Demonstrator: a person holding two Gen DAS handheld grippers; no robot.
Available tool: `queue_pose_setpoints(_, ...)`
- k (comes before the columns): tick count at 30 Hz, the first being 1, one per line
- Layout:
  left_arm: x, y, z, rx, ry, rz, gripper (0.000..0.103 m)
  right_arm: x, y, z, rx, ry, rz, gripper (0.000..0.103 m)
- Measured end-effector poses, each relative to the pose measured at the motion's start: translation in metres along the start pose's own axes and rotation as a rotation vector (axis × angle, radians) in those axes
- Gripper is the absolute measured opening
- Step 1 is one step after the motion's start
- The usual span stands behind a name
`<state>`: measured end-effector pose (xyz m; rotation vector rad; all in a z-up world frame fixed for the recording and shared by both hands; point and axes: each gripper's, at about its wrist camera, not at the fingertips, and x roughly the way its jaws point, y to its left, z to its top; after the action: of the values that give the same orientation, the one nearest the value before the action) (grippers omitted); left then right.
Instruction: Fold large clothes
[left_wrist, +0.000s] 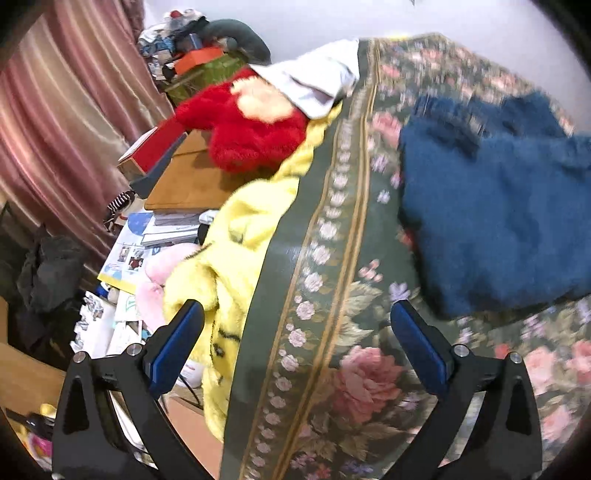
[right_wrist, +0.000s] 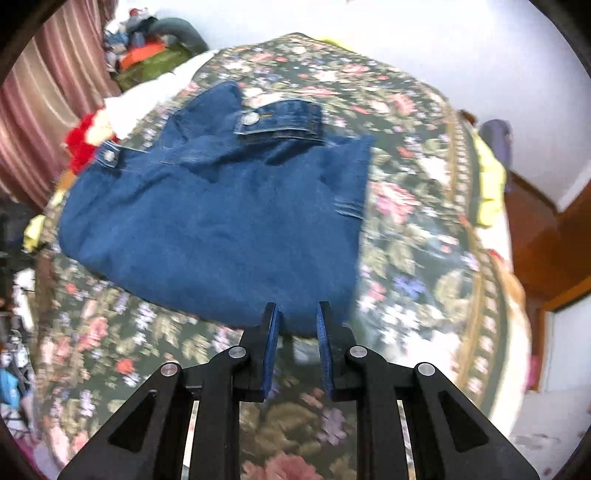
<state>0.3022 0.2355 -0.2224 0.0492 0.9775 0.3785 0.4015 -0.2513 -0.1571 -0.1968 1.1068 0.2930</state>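
Note:
A blue denim garment (right_wrist: 207, 218) lies folded on a floral bedspread (right_wrist: 417, 229), its buttoned cuffs at the far side. It also shows at the right of the left wrist view (left_wrist: 498, 221). My right gripper (right_wrist: 297, 314) hovers at the garment's near edge with its jaws a narrow gap apart and nothing between them. My left gripper (left_wrist: 297, 314) is wide open and empty above the bedspread's bordered edge (left_wrist: 332, 258), to the left of the garment.
A yellow plush blanket (left_wrist: 236, 266) and a red plush toy (left_wrist: 243, 125) lie at the bed's left side. Books, boxes and papers (left_wrist: 173, 192) clutter the floor beside a pink curtain (left_wrist: 62, 122). A wooden frame (right_wrist: 546, 236) stands at the right.

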Motion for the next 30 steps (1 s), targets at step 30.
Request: queue_pose_setpoints(30, 0.056, -0.097, -0.013, -0.637, 0.249, -0.821, 0.099, 0.059, 0.122, 0.058, -0.18, -0.003, 0.078, 0.016)
